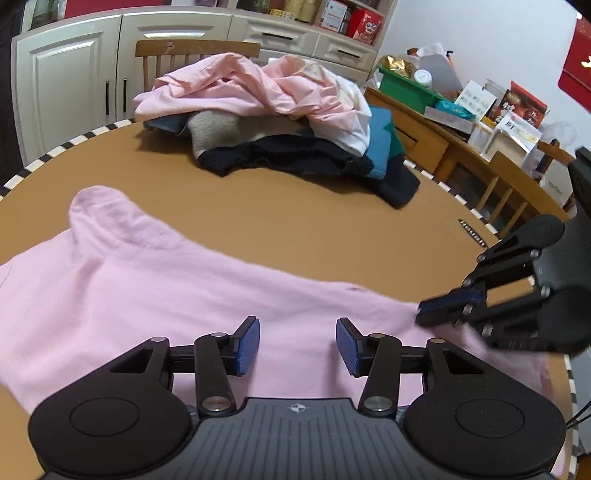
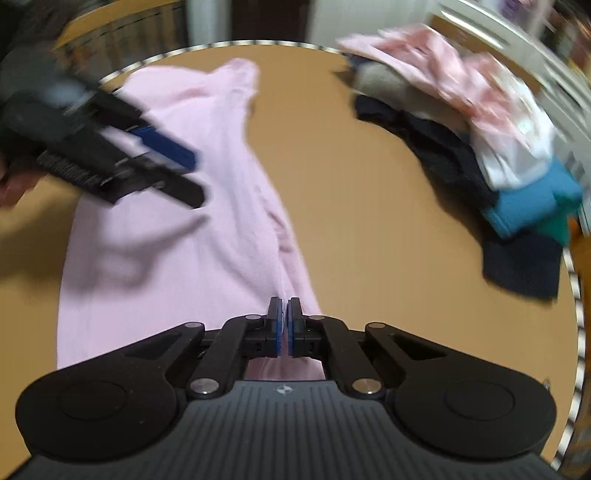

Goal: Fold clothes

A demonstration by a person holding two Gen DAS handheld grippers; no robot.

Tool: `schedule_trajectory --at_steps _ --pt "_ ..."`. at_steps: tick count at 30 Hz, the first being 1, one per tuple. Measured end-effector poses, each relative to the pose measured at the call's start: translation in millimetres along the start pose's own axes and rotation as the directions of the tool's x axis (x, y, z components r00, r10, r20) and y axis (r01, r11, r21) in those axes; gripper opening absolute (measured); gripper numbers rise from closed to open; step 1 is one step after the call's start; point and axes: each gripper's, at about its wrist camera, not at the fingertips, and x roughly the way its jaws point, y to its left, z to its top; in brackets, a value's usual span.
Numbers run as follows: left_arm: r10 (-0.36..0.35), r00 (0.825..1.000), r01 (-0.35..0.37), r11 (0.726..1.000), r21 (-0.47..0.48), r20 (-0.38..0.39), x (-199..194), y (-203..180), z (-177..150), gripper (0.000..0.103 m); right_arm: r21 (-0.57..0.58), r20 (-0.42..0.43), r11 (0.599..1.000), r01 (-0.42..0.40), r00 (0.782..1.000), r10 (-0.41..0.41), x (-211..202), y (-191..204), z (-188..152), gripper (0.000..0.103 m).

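Pink shirt [image 1: 155,280]: flat, not folded yet.
Right gripper [image 2: 283,314]: pinching the shirt's edge.
Left gripper [image 1: 297,345]: jaws apart, holding nothing.
Pile [image 1: 266,122], upper middle: waiting.

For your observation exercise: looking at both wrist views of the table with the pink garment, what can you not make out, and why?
- Pink garment: near part hidden in the left wrist view by the left gripper; type unclear.
- Clothes pile: smeared by motion blur in the right wrist view; lower items buried.
- Shelf boxes: lettering too small.
- Right gripper: cloth pinched between the jaws hidden by the pads.
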Motion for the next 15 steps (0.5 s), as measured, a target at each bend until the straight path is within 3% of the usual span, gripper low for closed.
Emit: schedule_trajectory --at_steps 7,11,13,15 --pt "0.012 1.0 -0.012 1.0 -0.023 -0.007 7.2 3.5 1.0 0.049 0.176 -0.017 0.984 0.033 0.999 -0.03 12.1 -29.8 -5.0 0.0" --pt "0.016 1.0 -0.016 1.0 -0.021 -0.006 21.1 2.4 14.9 0.049 0.179 -0.021 0.982 0.056 0.998 -0.054 12.5 -32.8 -5.2 0.001" --pt "0.019 1.0 -0.02 1.0 -0.021 -0.015 30.1 2.3 20.6 0.049 0.167 -0.012 0.98 0.106 0.994 -0.105 1.9 -30.0 -4.7 0.003" --pt "0.02 1.0 -0.02 1.0 -0.019 -0.016 34.7 1.8 24.9 0.05 0.166 0.029 0.981 0.105 0.993 -0.111 -17.5 -23.4 -6.0 0.009"
